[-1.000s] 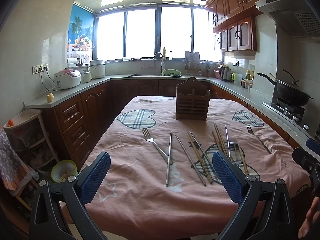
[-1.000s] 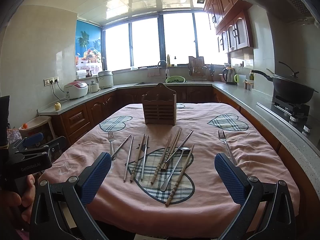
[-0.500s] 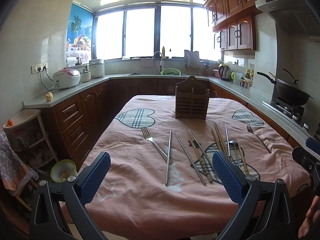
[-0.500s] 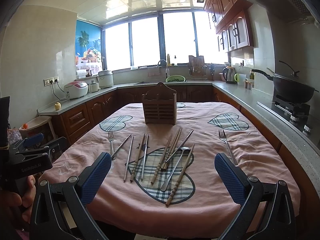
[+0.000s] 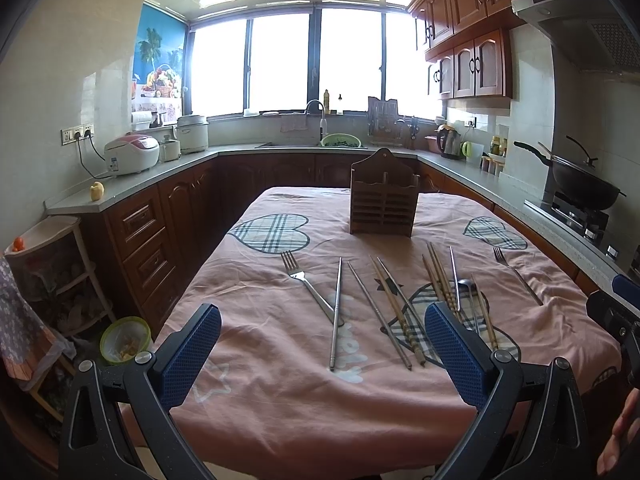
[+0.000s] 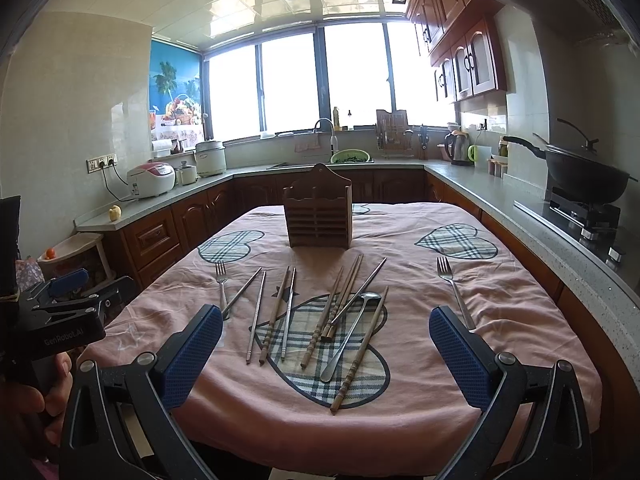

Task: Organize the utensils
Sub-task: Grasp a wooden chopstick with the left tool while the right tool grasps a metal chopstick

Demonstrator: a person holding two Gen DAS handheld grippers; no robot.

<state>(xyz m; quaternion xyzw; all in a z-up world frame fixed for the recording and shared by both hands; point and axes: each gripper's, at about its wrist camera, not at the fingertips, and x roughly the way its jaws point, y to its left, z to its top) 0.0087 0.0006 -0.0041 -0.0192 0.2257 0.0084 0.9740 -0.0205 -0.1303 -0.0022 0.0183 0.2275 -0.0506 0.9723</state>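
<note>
Chopsticks [image 6: 349,299], spoon [image 6: 352,330] and two forks [image 6: 454,290] scattered flat on pink tablecloth [image 6: 520,320] in front of upright wooden utensil holder [image 6: 319,216], bare cloth either side of holder, left gripper [image 5: 322,354] and right gripper [image 6: 326,354] both spread wide, empty, short of the cloth's near edge.

2 forks [image 6: 221,280], 1 spoon [image 6: 352,330], 1 holder [image 6: 319,216].

Hidden and cut-off parts around the table

In the left wrist view the right pad [image 5: 456,354] covers the lower ends of the wooden chopsticks [image 5: 440,276] and the spoon [image 5: 466,283]; the holder [image 6: 319,216] hides its compartments' insides; the person's hand [image 6: 28,404] is cut by the frame edge.
</note>
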